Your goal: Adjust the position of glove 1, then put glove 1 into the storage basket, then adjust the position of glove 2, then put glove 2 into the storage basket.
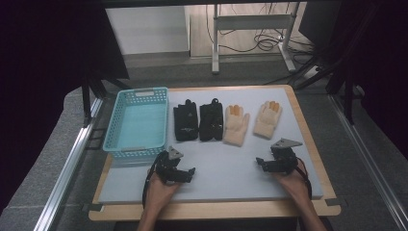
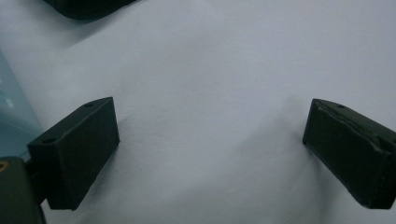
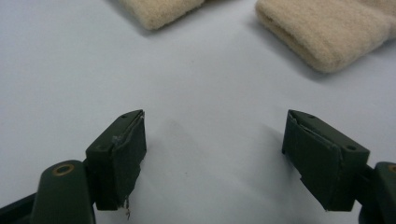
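A: We start with the table (image 1: 216,168), its pale grey mat bare across the near half.

B: Next in size we have the turquoise basket (image 1: 137,122) at the far left of the mat, nothing inside it.

A: Then we count four gloves in a row to the right of the basket: a black glove (image 1: 184,122) just beside it, a second black glove (image 1: 210,121) touching the first, a cream glove (image 1: 236,125) next along, and a second cream glove (image 1: 267,119) a little apart at the right end, tilted.

B: Smallest come the claws. We see the left claw (image 1: 179,172) near the basket's front corner, well short of the black gloves. In the left gripper view its jaws stand wide apart over bare mat, holding nothing.

A: The right claw (image 1: 270,162) sits near the cream gloves' cuffs without touching them. In the right gripper view its jaws also gape wide with only mat between them, both cuffs lying just ahead.
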The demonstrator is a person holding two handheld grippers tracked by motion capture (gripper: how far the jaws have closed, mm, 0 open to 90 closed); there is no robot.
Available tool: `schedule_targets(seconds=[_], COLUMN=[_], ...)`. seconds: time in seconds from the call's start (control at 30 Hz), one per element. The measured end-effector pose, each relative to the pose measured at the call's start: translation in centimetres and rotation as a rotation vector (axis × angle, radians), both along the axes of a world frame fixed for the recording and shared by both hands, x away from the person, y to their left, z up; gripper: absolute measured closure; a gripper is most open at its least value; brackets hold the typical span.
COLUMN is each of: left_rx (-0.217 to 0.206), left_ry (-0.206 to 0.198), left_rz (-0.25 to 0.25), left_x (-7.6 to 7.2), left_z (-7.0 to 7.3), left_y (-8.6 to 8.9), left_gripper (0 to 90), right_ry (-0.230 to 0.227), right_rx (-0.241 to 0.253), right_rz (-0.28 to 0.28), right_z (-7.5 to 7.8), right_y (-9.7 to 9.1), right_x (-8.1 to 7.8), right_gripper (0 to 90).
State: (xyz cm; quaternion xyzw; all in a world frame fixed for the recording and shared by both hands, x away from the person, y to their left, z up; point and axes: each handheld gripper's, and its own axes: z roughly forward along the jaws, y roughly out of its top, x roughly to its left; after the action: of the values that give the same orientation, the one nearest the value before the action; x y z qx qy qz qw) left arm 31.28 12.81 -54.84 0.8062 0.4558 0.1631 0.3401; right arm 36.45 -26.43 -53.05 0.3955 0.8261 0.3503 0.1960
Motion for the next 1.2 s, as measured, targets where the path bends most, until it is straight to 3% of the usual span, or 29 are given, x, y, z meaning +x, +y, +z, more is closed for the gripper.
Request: schedule_targets(seconds=[0.37, 1.2], left_rx=[0.000, -0.002], left_ry=[-0.001, -0.003], left_rz=[0.000, 0.001], left_x=[-0.01, -0.04], left_z=[-0.02, -0.04], left_y=[-0.01, 0.00], left_gripper=[3.7, 4.0], right_ry=[0.003, 0.009], right_rx=[-0.007, -0.007], right_rz=[0.007, 0.008], right_z=[-0.05, 0.07], right_y=[0.10, 0.12], right_x=[-0.02, 0.03], right_gripper=[16.6, 17.1])
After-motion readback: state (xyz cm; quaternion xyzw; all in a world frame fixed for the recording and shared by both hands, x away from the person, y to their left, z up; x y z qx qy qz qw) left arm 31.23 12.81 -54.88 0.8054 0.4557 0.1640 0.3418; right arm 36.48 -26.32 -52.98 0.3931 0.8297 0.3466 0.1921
